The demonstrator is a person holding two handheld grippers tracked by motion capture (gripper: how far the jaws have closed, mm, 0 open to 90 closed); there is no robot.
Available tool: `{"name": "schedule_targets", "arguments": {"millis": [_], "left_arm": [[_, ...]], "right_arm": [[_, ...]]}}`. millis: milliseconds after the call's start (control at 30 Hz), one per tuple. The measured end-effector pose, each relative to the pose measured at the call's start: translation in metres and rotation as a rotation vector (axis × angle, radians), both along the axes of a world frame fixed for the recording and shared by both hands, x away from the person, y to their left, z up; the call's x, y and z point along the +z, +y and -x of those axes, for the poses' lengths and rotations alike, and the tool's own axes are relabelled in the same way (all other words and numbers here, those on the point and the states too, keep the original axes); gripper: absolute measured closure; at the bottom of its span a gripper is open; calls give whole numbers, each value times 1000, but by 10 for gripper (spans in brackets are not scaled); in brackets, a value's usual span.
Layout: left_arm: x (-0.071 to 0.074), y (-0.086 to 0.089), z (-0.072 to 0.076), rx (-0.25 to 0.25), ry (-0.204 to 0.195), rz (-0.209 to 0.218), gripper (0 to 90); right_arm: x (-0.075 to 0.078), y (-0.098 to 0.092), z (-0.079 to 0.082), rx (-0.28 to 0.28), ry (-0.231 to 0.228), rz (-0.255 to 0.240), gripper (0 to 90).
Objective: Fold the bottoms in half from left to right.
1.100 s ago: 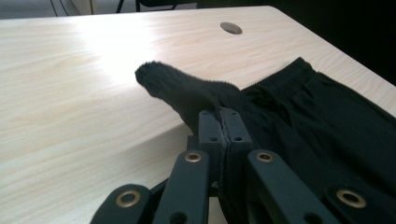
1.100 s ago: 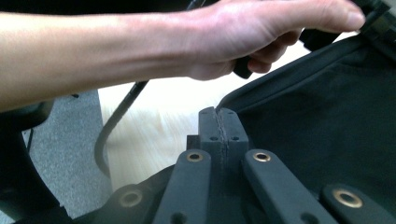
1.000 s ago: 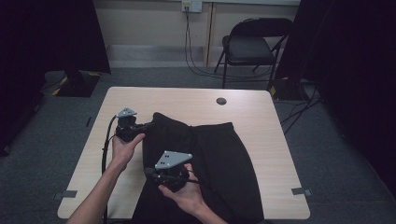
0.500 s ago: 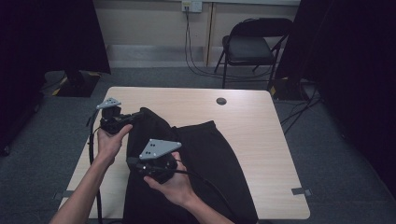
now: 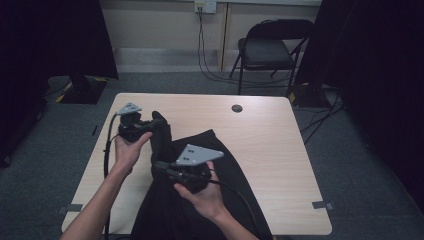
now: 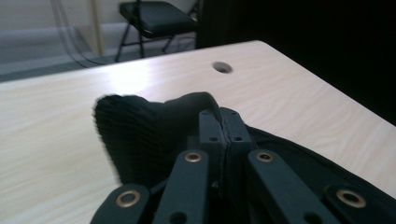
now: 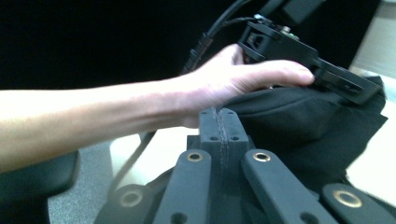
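Note:
A black garment [image 5: 206,138] lies down the middle of the light wooden table [image 5: 270,150], its near end hanging over the front edge. My left gripper [image 5: 157,121] is raised over the table's left part. In the left gripper view [image 6: 223,116] its jaws are pressed together on the garment's ribbed edge [image 6: 135,135]. My right gripper [image 5: 159,165] points left, nearer the front, under its grey plate. Its jaws [image 7: 223,116] are closed on a thin fold of the black cloth [image 7: 299,116]. The cloth rises in a ridge between the two grippers.
A round cable hole [image 5: 237,108] sits near the table's far edge. A black folding chair [image 5: 272,50] stands behind the table, with cables on the floor by it. Dark curtains hang at both sides. Bare tabletop shows right of the garment.
Both hands have risen and shifted left. The garment's far left part has come up with them, bunching into a raised fold.

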State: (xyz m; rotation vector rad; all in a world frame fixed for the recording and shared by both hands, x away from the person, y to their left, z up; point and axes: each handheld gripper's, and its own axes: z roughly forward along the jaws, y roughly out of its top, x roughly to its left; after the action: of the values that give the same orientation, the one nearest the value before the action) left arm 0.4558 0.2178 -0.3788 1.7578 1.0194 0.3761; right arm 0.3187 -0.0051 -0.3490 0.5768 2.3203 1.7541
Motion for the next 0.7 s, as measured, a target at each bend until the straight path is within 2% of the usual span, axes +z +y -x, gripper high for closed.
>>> {"name": "schedule_targets", "arguments": {"millis": [100, 133, 167, 200, 233, 267, 300, 333, 367, 433, 500, 567, 633, 667, 700], "left_arm": [[-2, -23, -5, -27, 7, 0, 892], [-1, -31, -7, -36, 5, -4, 892], [1, -48, -9, -57, -2, -6, 892], [0, -56, -10, -71, -6, -18, 892], [-1, -63, -12, -80, -7, -32, 891], [-1, -63, -12, -80, -7, -32, 892], [-4, -70, -13, -82, 1, -39, 892], [-12, -81, -17, -92, 15, -24, 892], [-12, -81, -17, -92, 15, -24, 891], [-19, -91, -20, -100, 36, -20, 892], [-21, -101, -20, -113, 26, -27, 892], [-21, -112, -22, -127, 12, 7, 891], [-24, -116, -24, -128, 16, -7, 891], [-28, -122, -26, -134, 24, -30, 891], [-33, -127, -29, -142, 25, -60, 891]], "right_arm": [[-8, -28, 0, -45, 17, -9, 900], [-8, -45, 1, -71, 19, -12, 900], [-7, -53, 1, -83, 21, -15, 900], [-6, -60, 2, -94, 20, -16, 900], [-6, -68, 3, -109, 12, -6, 900], [-6, -68, 3, -109, 12, -6, 900], [-10, -83, 4, -142, 12, 6, 900], [-15, -90, 3, -159, 18, 16, 900], [-15, -90, 3, -159, 18, 16, 900], [-25, -105, 0, -196, 41, 30, 900], [-36, -124, -2, -235, 69, 40, 900], [-39, -134, 0, -250, 71, 52, 900], [-42, -138, -1, -262, 71, 68, 900], [-46, -143, -2, -273, 79, 86, 900], [-57, -152, -5, -299, 101, 130, 900]]}}
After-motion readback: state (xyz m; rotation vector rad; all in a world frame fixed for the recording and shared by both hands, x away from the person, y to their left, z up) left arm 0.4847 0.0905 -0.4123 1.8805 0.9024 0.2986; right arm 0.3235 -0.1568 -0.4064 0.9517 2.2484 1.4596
